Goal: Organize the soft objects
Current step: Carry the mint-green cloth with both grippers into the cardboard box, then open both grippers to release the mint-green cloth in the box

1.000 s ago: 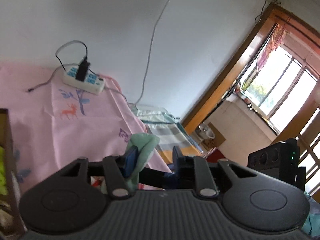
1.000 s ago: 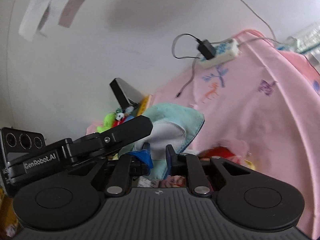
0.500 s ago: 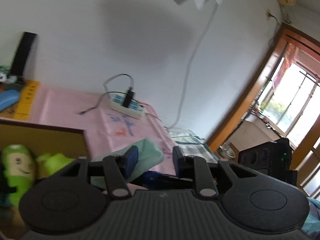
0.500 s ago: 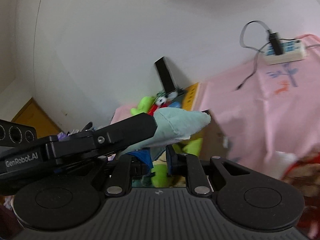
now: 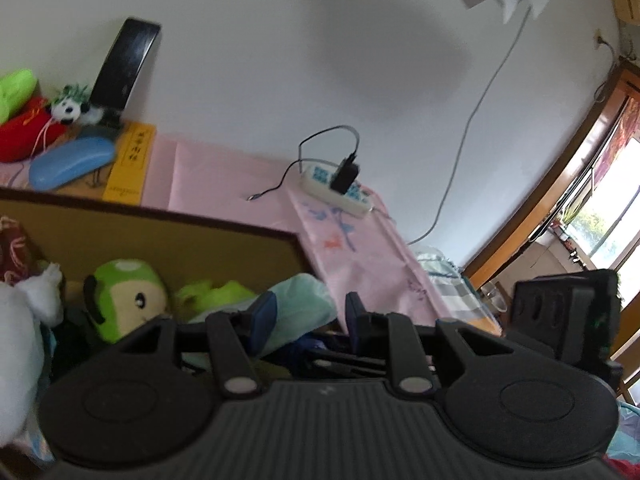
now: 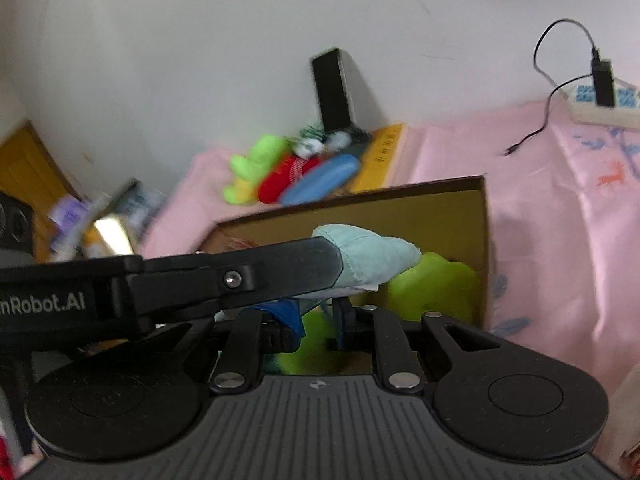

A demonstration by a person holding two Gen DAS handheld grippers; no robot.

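The pale green cloth (image 6: 372, 256) hangs in the air over the open cardboard box (image 6: 482, 216), pinched from two sides: the right claw (image 6: 318, 322) is clenched tight on its lower edge, and the left claw (image 5: 308, 316) grips its other end, the fabric bunched between its blue pads (image 5: 264, 312). From the right wrist view the left claw's arm crosses in front, its tip buried in the cloth, and the cloth's free corner pokes out just ahead of both claws, above a bright green plush (image 6: 432, 284) already lying in the box. Through the left wrist view, a green mushroom-like toy (image 5: 124, 300) and a white plush (image 5: 24, 320) sit below and to the left of the claw, inside the box wall. So this looks like the carry-and-drop step: the cloth is over the box but not yet in it. The next move, I'd say, calls for lowering both claws together past the box rim, then letting go with each so the cloth settles on the toys rather than draping over the wall. Beyond the box, further ahead of the claws, more toys (image 6: 280, 172) and a blue case (image 5: 72, 160) wait on the pink sheet (image 6: 560, 240), with a power strip (image 5: 336, 188) off to the right.
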